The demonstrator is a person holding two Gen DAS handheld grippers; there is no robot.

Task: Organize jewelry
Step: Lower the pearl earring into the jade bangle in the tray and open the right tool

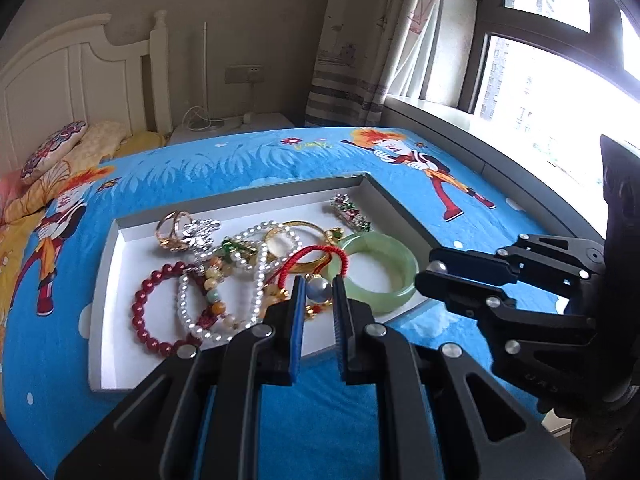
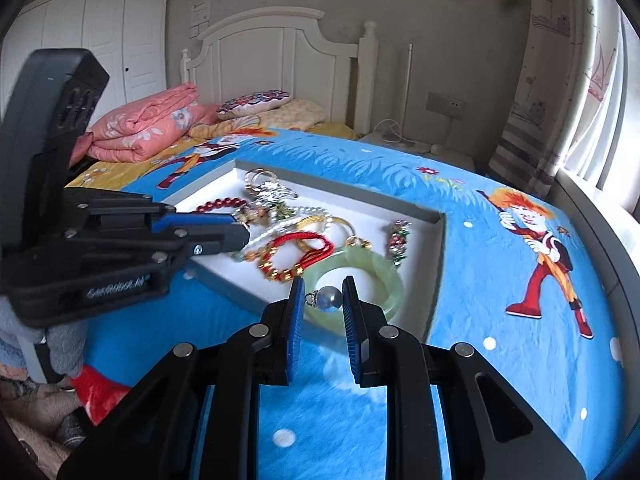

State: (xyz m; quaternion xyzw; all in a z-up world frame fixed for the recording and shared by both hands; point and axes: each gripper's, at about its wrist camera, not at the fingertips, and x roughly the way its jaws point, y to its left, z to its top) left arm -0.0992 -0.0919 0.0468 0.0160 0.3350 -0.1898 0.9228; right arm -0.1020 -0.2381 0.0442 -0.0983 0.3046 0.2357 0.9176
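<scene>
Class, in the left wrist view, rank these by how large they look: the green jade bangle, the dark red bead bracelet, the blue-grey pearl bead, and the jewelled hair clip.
1. Green jade bangle and dark red bead bracelet: alike, so unranked.
2. Jewelled hair clip, though it lies farther from the camera.
3. Blue-grey pearl bead, smallest.

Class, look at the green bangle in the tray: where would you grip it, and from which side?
Grip the green bangle on the arc away from the red cord, coming straight down with the tongs straddling the band. It lies flat on the tray, so only the band's inner and outer faces oppose each other, and the cord crowds its other edge.
</scene>
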